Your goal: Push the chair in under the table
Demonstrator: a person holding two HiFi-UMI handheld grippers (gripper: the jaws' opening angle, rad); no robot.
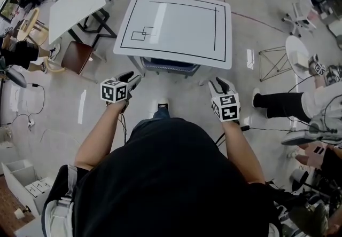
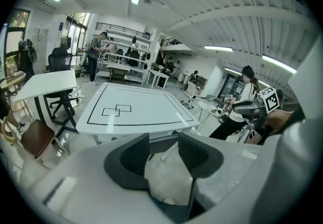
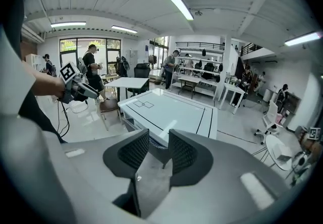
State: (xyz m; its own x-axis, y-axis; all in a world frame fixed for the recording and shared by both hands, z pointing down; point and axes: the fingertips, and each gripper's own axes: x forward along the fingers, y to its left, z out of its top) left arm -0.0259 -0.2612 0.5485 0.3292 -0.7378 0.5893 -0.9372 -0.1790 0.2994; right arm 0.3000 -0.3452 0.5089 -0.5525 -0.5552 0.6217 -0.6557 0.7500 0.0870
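Observation:
The white table (image 1: 176, 22) with black lines on its top stands in front of me. The dark chair (image 1: 171, 65) sits under its near edge, only its back showing. My left gripper (image 1: 133, 77) hovers off the table's near-left corner, apart from the chair, open with nothing between its pads. My right gripper (image 1: 216, 82) hangs off the near-right corner, shut with nothing held. In the left gripper view the left gripper (image 2: 162, 140) points at the table (image 2: 136, 109) and the chair's patterned top edge (image 2: 164, 138). Past the right gripper (image 3: 158, 132) show the table (image 3: 171, 109) and chair (image 3: 159, 153).
A second white table (image 1: 77, 1) and a brown chair (image 1: 77, 55) stand at the left. A wire stand (image 1: 275, 62), a round side table (image 1: 296, 52) and a person's legs (image 1: 278, 101) are at the right. Cables lie on the floor. White boxes (image 1: 21, 177) sit near left.

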